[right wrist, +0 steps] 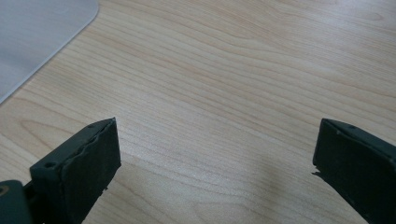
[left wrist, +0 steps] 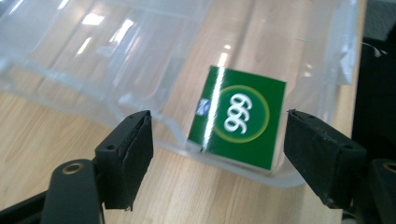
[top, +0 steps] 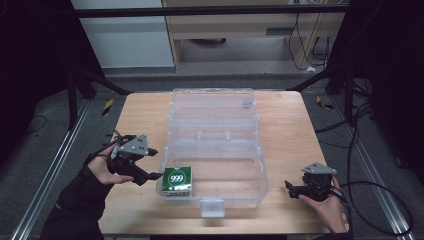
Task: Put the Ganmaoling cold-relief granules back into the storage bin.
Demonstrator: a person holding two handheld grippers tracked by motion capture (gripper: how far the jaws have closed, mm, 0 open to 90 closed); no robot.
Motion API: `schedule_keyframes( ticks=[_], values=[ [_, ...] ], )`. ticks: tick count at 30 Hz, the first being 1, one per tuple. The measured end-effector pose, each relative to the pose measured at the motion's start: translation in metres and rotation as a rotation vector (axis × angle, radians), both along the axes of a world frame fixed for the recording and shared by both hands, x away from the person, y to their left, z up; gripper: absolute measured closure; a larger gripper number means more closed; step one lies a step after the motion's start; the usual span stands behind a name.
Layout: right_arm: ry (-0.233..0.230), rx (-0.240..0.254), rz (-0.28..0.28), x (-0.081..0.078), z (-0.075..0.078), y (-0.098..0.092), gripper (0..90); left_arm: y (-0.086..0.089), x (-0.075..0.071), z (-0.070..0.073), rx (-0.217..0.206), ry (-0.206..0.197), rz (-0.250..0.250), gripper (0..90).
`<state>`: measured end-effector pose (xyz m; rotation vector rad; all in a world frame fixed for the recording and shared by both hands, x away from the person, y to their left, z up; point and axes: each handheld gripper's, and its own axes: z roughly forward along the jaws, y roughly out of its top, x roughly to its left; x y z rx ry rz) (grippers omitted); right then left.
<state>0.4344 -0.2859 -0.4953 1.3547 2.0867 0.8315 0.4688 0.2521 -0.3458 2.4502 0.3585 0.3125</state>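
Two hands rest low on the worktop (top: 140, 107), the left claw (top: 152, 163) at centre left, jaws spread, aimed at the green box (top: 177, 181) lying in the clear bin's (top: 215, 145) lower left corner, the right claw (top: 291, 186) at lower right, jaws apart over bare wood.

— Any writing you can read from there?
— Just "999", white in a ringed circle on the green box (top: 178, 180) beyond my left tool. A small mark beside it is too blurred.
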Motion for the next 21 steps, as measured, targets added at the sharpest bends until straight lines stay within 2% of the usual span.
schedule_keyframes(
  ticks=[1, 3, 4, 5, 6, 7, 8, 11, 12, 13, 17, 21],
  values=[
    [0.000, 0.000, 0.000, 0.000, 0.000, 0.000, 1.3, 0.000, 0.000, 0.000, 0.000, 0.000, 0.000, 23.5],
    [0.000, 0.001, -0.005, 0.000, 0.000, -0.001, 1.4, 0.016, -0.002, -0.011, -0.048, 0.009, 0.081, 23.5],
    [0.000, 0.000, -0.009, 0.000, 0.000, -0.001, 1.4, 0.016, -0.002, -0.011, -0.048, 0.009, 0.081, 23.5],
    [0.001, -0.002, -0.012, 0.000, 0.000, -0.001, 1.4, 0.025, -0.003, -0.017, -0.072, 0.001, 0.114, 23.7],
    [0.000, -0.002, -0.014, 0.000, 0.000, -0.001, 1.4, 0.025, -0.003, -0.017, -0.072, 0.001, 0.114, 24.1],
    [0.001, -0.001, -0.020, 0.000, -0.001, -0.001, 1.4, 0.035, -0.004, -0.028, -0.109, 0.009, 0.172, 24.5],
    [0.002, 0.004, -0.025, 0.000, -0.001, -0.001, 1.4, 0.035, -0.004, -0.028, -0.109, 0.009, 0.172, 24.6],
    [0.002, 0.003, -0.035, 0.000, -0.001, -0.003, 1.4, 0.049, -0.005, -0.049, -0.128, 0.022, 0.283, 24.4],
    [0.004, 0.007, -0.039, 0.000, -0.001, -0.003, 1.4, 0.052, -0.005, -0.055, -0.140, 0.021, 0.310, 24.3],
    [0.004, 0.006, -0.043, 0.000, -0.001, -0.003, 1.4, 0.052, -0.005, -0.055, -0.140, 0.021, 0.310, 24.6],
    [0.003, 0.008, -0.051, 0.000, -0.001, -0.004, 1.3, 0.063, -0.002, -0.077, -0.180, 0.039, 0.416, 25.6],
    [-0.001, 0.004, -0.057, 0.000, -0.001, -0.005, 1.2, 0.068, 0.002, -0.093, -0.179, 0.049, 0.497, 25.1]
  ],
)
